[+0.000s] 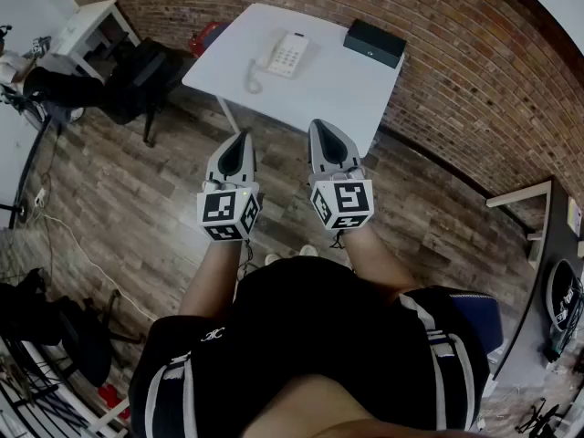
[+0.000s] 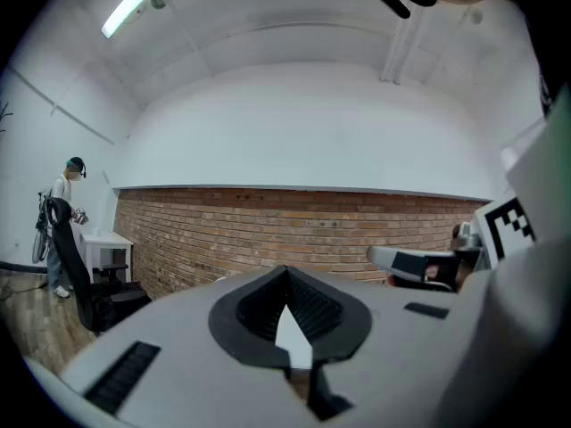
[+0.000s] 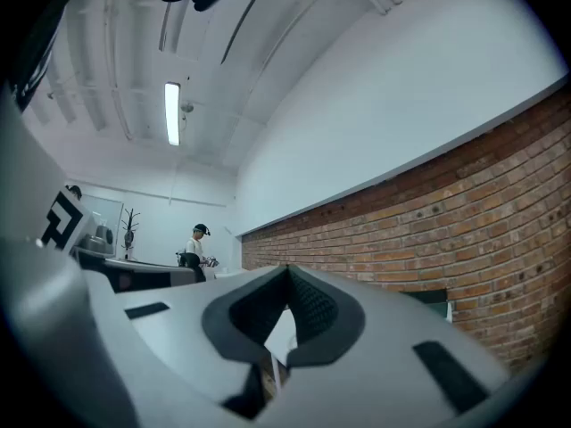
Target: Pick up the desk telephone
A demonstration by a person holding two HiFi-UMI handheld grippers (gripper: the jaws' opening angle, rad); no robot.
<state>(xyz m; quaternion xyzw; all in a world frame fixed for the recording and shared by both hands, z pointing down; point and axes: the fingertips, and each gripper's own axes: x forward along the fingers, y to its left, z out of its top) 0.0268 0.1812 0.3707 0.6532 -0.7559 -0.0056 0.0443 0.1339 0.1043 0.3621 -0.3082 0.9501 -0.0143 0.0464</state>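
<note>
A white desk telephone (image 1: 286,55) with a curled cord lies on a white table (image 1: 347,94) by the brick wall in the head view. My left gripper (image 1: 241,139) and right gripper (image 1: 323,130) are held side by side, level, well short of the table's near edge. Both are shut with nothing between their jaws. In the left gripper view my left gripper (image 2: 287,275) has its jaws closed together, and the right gripper's body (image 2: 419,264) shows beside it. The right gripper view shows my right gripper (image 3: 287,276) closed too. Neither gripper view shows the telephone.
A black box (image 1: 374,42) sits on the table's far right. A black office chair (image 1: 137,76) and a small white desk (image 1: 87,27) stand left of the table. A person (image 2: 64,212) stands far off at the left. Wooden floor lies between me and the table.
</note>
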